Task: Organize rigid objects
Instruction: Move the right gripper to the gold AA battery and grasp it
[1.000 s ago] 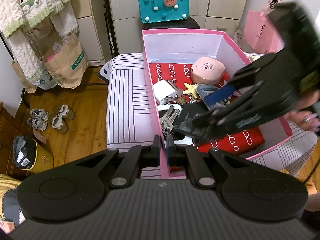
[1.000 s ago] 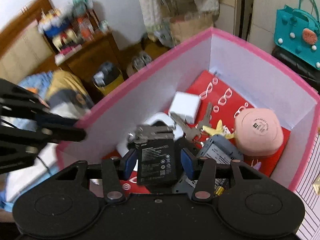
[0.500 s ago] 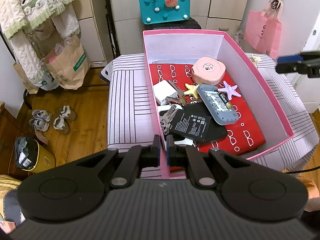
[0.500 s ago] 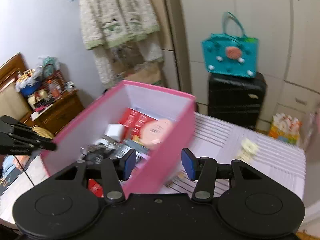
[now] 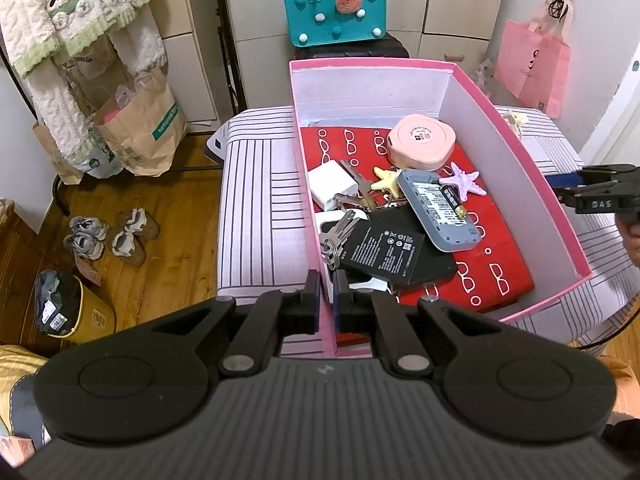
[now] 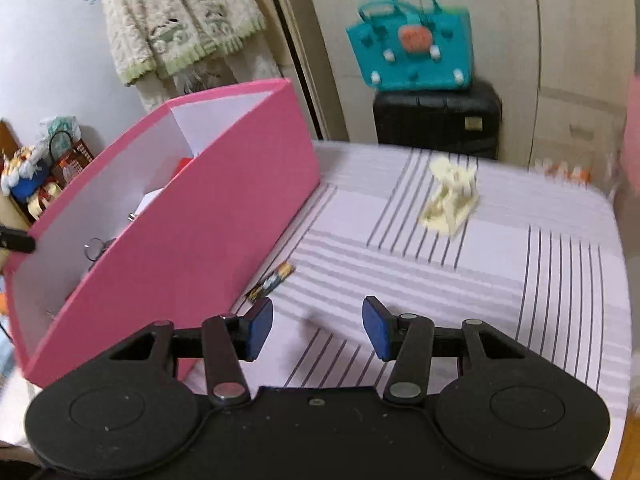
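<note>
A striped bed (image 6: 460, 264) carries a pink box (image 5: 520, 148) that holds a pink round case (image 5: 422, 142), a grey device (image 5: 440, 210), a black battery pack (image 5: 384, 252), keys (image 5: 336, 236) and two starfish. The left gripper (image 5: 327, 304) is clamped on the box's near wall. The right gripper (image 6: 318, 326) hovers over the bed beside the box, fingers parted and empty, with a small battery (image 6: 274, 280) and a cream hair clip (image 6: 452, 196) lying ahead of it.

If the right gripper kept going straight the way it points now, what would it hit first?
Probably the bare striped bedcover just ahead. The right gripper stands open and empty, and nothing lies between its jaws' line; the battery sits slightly left by the pink box, though depth is uncertain.
</note>
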The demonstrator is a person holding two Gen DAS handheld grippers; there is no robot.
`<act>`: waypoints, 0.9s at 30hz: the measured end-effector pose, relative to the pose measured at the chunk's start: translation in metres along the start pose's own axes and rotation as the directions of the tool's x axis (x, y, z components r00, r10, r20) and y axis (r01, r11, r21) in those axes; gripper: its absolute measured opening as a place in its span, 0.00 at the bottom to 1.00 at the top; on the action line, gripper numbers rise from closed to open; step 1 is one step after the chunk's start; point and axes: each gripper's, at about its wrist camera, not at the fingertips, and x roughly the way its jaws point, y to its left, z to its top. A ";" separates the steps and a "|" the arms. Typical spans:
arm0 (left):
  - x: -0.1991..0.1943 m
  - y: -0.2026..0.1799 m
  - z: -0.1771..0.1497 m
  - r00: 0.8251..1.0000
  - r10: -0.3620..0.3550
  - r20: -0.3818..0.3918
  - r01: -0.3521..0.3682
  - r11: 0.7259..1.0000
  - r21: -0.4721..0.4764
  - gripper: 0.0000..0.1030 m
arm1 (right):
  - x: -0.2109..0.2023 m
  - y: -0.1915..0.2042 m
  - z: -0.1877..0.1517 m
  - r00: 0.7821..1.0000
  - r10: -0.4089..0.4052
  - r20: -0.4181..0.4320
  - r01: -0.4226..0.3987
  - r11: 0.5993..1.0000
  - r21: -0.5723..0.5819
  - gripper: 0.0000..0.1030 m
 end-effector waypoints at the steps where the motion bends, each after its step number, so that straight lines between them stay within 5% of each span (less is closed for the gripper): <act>1: 0.000 0.000 0.000 1.000 -0.004 0.001 0.004 1.000 -0.003 0.05 | 0.002 0.003 -0.001 1.000 -0.013 0.024 0.014 0.999 -0.033 0.54; 5: -0.001 0.004 -0.001 1.000 -0.019 0.007 0.019 1.000 -0.018 0.05 | 0.013 0.010 0.002 0.997 -0.038 0.066 0.045 0.993 -0.108 0.54; 13: -0.001 0.005 -0.002 1.000 -0.020 0.006 0.020 1.000 -0.017 0.05 | 0.031 0.024 0.004 0.996 0.071 0.058 -0.058 0.978 -0.198 0.54; 19: -0.001 0.005 0.000 1.000 -0.019 -0.002 0.019 1.000 -0.007 0.05 | 0.041 0.038 -0.001 0.997 0.082 0.003 -0.072 0.892 -0.447 0.57; 27: 0.002 0.003 0.003 1.000 -0.009 -0.011 0.009 1.000 -0.008 0.06 | 0.053 0.024 0.014 0.982 0.174 -0.066 -0.182 0.824 -0.537 0.66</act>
